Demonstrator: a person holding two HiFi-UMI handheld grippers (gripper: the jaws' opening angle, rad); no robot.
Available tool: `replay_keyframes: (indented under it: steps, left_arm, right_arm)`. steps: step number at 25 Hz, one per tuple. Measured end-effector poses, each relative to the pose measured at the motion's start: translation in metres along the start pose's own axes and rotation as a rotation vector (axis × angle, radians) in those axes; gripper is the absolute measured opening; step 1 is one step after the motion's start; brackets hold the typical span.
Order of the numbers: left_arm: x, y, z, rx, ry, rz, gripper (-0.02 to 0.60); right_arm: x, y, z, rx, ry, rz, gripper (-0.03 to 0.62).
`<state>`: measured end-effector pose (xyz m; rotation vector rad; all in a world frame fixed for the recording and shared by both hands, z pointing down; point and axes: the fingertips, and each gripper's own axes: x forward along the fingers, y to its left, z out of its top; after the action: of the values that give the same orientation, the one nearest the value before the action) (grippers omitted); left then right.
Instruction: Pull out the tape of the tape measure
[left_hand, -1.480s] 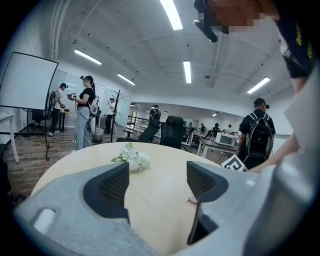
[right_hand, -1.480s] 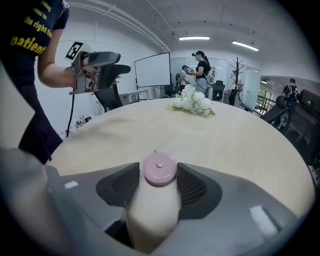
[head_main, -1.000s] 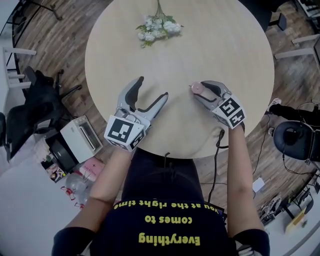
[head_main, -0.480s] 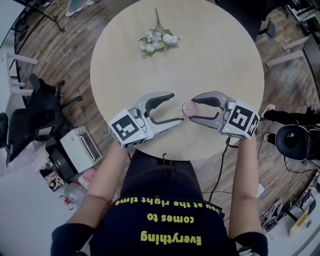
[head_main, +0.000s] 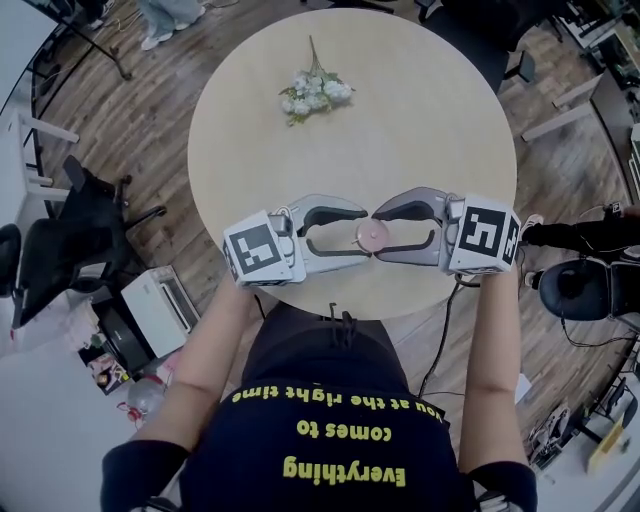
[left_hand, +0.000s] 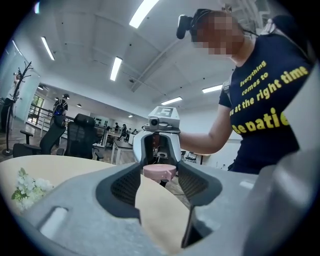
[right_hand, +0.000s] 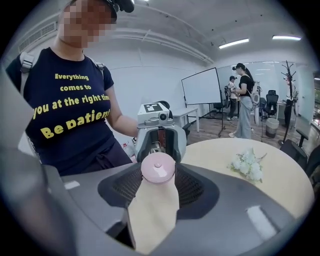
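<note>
A small round pink tape measure is held just above the round beige table, near its front edge. My right gripper comes in from the right and is shut on the tape measure, its pads against the case's sides. My left gripper faces it tip to tip from the left. Its jaws are closing, with the tape measure between their tips and a narrow gap still showing on each side. No tape shows outside the case.
A bunch of white artificial flowers lies at the table's far side. A black chair and a white box stand on the wooden floor to the left. A cable hangs beside my right arm.
My left gripper has swung right to meet the right one, and its jaws have narrowed around the tape measure. The right gripper has shifted slightly left and nearer, still holding the tape measure.
</note>
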<state>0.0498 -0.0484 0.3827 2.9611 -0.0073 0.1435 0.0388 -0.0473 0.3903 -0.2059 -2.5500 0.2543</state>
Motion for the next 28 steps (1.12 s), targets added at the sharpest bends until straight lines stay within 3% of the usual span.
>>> replay_keyframes:
  steps: [14, 18, 22, 25, 28]
  left_arm:
    - [-0.012, -0.013, 0.020, 0.036, -0.035, -0.027, 0.218]
    - [-0.015, -0.011, 0.024, -0.003, -0.047, -0.018, 0.216]
    - [-0.018, 0.000, 0.032, -0.092, -0.082, 0.041, 0.216]
    - [-0.024, 0.008, 0.042, -0.174, -0.122, 0.080, 0.216]
    - [-0.027, 0.011, 0.049, -0.251, -0.141, 0.081, 0.215]
  right_arm:
    - [-0.003, 0.013, 0.030, -0.063, -0.022, -0.027, 0.224]
    - [-0.007, 0.012, 0.034, -0.117, -0.017, -0.072, 0.227]
    - [-0.016, 0.008, 0.034, -0.219, 0.029, -0.201, 0.252]
    - [-0.021, 0.001, 0.037, -0.321, 0.068, -0.385, 0.245]
    - [-0.023, -0.002, 0.051, -0.423, 0.029, -0.543, 0.201]
